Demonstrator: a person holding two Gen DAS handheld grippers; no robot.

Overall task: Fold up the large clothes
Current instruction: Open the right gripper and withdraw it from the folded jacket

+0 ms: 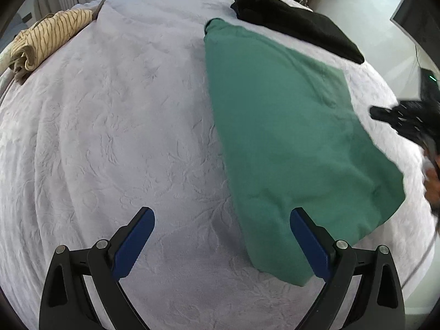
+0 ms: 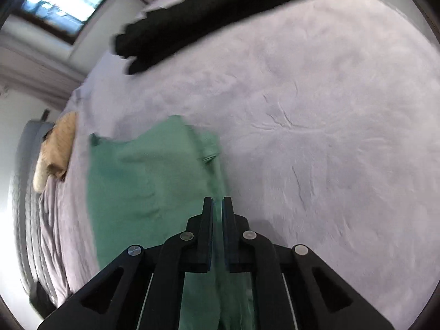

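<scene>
A green garment lies partly folded on the pale lilac bedspread. My left gripper is open and empty, hovering above the bed with its right finger over the garment's near corner. My right gripper is shut on the green garment, with the cloth's edge running between its fingers and the rest hanging away from them. In the left wrist view the right gripper shows blurred at the right edge, beyond the garment's right side.
A black garment lies folded at the far side of the bed, and also shows in the right wrist view. A beige striped garment is bunched at the far left edge. A window and curtains are beyond.
</scene>
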